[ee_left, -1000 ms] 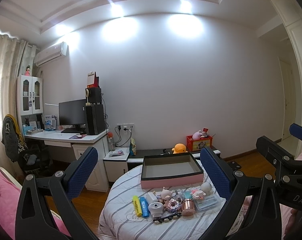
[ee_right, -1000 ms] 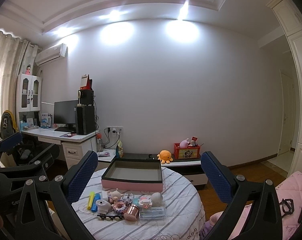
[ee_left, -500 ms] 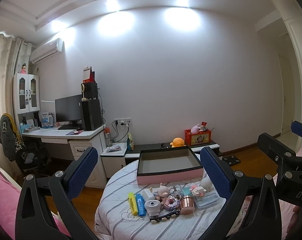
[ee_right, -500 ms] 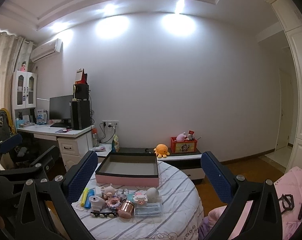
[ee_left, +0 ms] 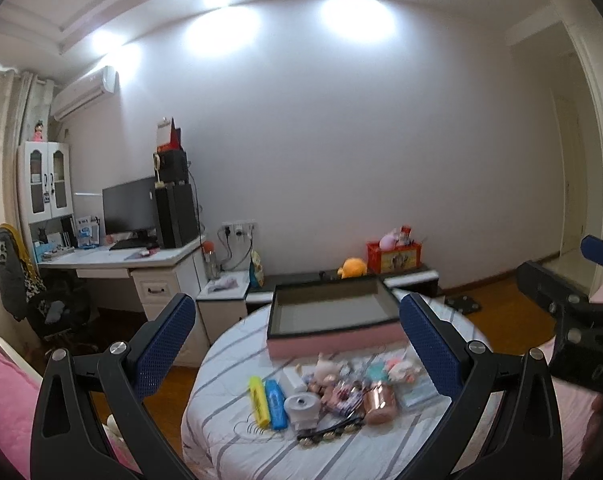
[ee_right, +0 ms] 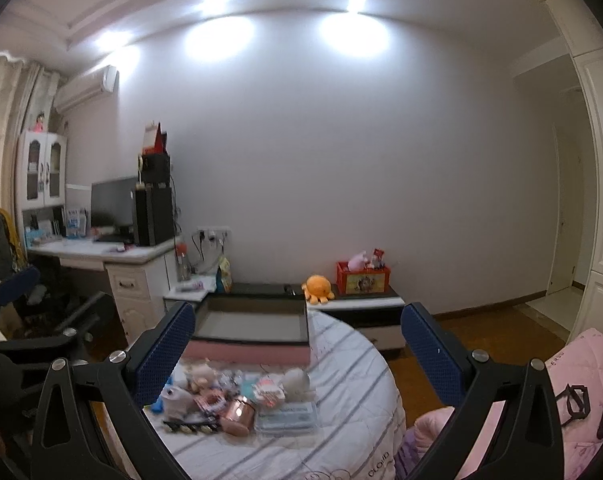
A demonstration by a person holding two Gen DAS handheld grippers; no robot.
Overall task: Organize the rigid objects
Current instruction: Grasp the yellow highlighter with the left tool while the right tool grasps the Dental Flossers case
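Observation:
A pink tray with a dark rim [ee_left: 333, 340] [ee_right: 253, 350] stands at the far side of a round table with a striped cloth [ee_left: 237, 432] [ee_right: 353, 392]. In front of it lies a cluster of small items: a yellow bar [ee_left: 258, 400], a blue bar [ee_left: 275, 403], a white round gadget [ee_left: 301, 406], a copper cup [ee_left: 377, 400] [ee_right: 239, 414], small figurines [ee_left: 325, 370], a clear case [ee_right: 289, 416] and a dark beaded strip [ee_left: 329, 432]. My left gripper [ee_left: 297, 344] and right gripper [ee_right: 297, 344] are both open, empty, and well short of the table.
A desk with monitor and speakers [ee_left: 141, 220] stands at back left, with a chair [ee_left: 25, 280] beside it. A low cabinet [ee_right: 361, 304] behind the table holds an orange plush [ee_right: 319, 288] and a red box [ee_right: 363, 278]. Pink bedding [ee_right: 573, 400] lies at right.
Both views have shifted closer to the table and dipped slightly, with motion blur now. The objects on the table have not moved. Both grippers stay open.

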